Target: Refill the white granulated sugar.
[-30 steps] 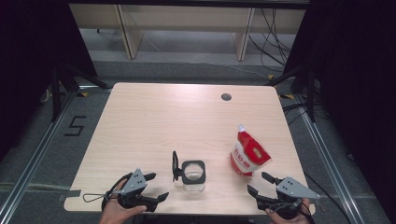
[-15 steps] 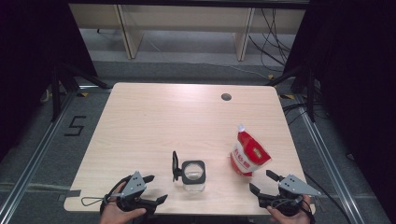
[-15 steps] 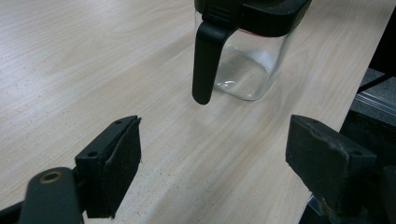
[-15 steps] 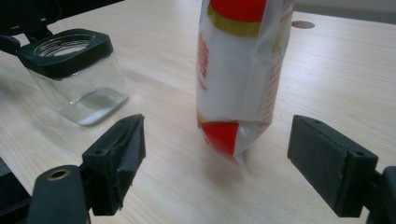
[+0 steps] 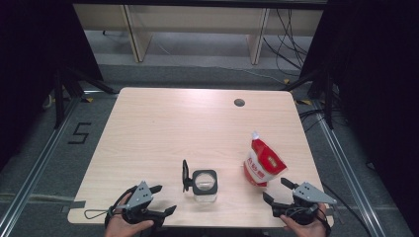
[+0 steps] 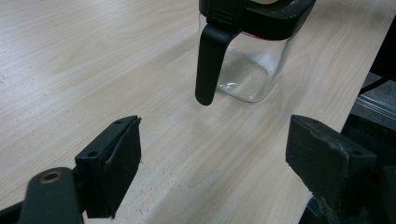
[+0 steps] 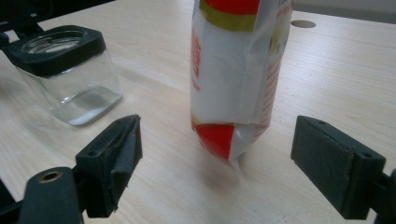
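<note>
black tongs (image 5: 279, 191) with grey three-cornered plates and trailing cables.

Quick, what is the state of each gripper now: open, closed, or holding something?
Left gripper: open, holding nothing; clear glass jar with black lid ahead.
Right gripper: jaws just opened wide, holding nothing; red-and-white plastic pouch ahead.

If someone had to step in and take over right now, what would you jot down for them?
Left gripper: open, holding nothing, near the table's front edge, facing the glass jar.
Right gripper: its jaws have just been opening; now wide open, nothing gripped, facing the red and white pouch.
Jar: upright at front centre, its black lid flipped open.
Pouch: standing to the jar's right, apart from it.
Done: nothing picked up.
Left: probably grasp the pouch and the jar.
</note>
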A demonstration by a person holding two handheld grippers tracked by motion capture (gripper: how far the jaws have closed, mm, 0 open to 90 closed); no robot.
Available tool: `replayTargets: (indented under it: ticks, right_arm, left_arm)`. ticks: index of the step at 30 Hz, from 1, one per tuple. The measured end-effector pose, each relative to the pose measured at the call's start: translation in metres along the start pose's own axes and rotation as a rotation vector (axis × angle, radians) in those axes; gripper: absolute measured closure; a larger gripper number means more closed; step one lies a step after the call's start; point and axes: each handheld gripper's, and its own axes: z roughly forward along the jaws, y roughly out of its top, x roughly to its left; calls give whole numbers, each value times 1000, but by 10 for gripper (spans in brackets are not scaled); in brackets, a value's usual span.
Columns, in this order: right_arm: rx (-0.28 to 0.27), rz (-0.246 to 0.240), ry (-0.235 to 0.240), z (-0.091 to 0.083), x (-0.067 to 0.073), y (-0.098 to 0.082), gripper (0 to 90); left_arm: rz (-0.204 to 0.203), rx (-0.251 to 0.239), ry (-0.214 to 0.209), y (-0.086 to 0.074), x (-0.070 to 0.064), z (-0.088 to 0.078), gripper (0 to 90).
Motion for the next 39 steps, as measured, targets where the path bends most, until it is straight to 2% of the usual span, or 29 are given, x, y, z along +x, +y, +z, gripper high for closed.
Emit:
replayTargets:
  ticks: [1,3,4,5,6,7,8,9,10,12,14,15,16,17,18,21,23,24,25,26,28,30,31,32,33,34,35,36,39]
  right_arm:
    - [-9,-34,6,3,-2,1,177]
    - [-9,-11,16,9,-1,0,177]
    - [-19,-10,9,11,-1,0,176]
    - [-20,-20,13,12,-2,1,177]
    - [-16,-15,7,13,-2,2,182]
    - [-17,-11,5,15,-3,2,184]
    - [-9,5,-1,16,-2,3,184]
    - [-28,-6,3,19,-4,3,184]
    - [-31,8,-1,22,-3,3,184]
    - [-33,-12,4,25,-5,3,185]
    - [-30,2,0,30,-4,4,189]
    - [-33,-13,7,33,-5,4,190]
    - [-33,-4,1,36,-5,4,191]
    - [-57,-47,-6,41,-7,4,191]
    - [-50,-13,-2,43,-6,4,192]
    - [-71,-33,5,49,-10,3,202]
    - [-57,-23,-5,50,-11,3,201]
    - [-82,-27,1,53,-11,3,204]
    - [-84,-40,0,55,-13,3,205]
    - [-75,-19,3,55,-11,2,205]
    - [-82,-9,6,57,-10,2,216]
    - [-99,-54,6,60,-12,2,216]
    - [-99,-54,6,60,-12,2,216]
    - [-91,-19,9,60,-9,2,220]
    - [-91,-19,9,60,-9,2,220]
    - [-103,-47,9,62,-12,3,219]
    - [-84,-25,2,63,-9,2,223]
    - [-94,-42,15,64,-12,2,226]
    - [-94,-39,15,67,-12,1,230]
  left_arm:
    - [-20,-4,3,0,-2,1,177]
    - [17,-6,-5,1,0,0,177]
    - [17,2,-4,1,1,-1,177]
    - [-15,-8,2,0,0,-1,177]
    - [-21,-6,1,-1,0,0,177]
    - [-8,-5,0,0,0,-1,177]
    - [-20,-6,1,0,-1,0,177]
    - [-4,-2,-1,0,0,0,177]
    - [17,-2,-6,0,1,0,177]
    - [19,1,-8,0,1,0,177]
    - [20,5,-5,0,1,0,177]
    - [19,3,-8,0,1,0,177]
    - [21,4,-6,0,1,-1,177]
    - [1,-3,-7,0,-1,0,177]
    - [-1,0,-3,0,-1,0,177]
    - [-11,-3,-7,0,-2,1,177]
    - [-11,-3,-7,0,-2,1,177]
    - [-15,-4,-8,-1,-2,1,177]
    - [-15,-3,-8,-1,-2,1,177]
    - [-13,-3,-8,-1,-2,1,177]
    - [-1,-3,-4,0,-2,1,177]
    - [-13,-2,-8,-1,-2,1,177]
    - [-13,-2,-8,-1,-2,1,177]
    - [6,0,-9,0,-1,1,177]
    - [6,0,-9,0,-1,1,177]
    - [16,0,-11,0,-1,1,177]
    - [17,1,-12,0,-1,1,177]
    - [19,1,-12,0,-1,1,177]
    - [23,4,-13,0,-1,1,177]
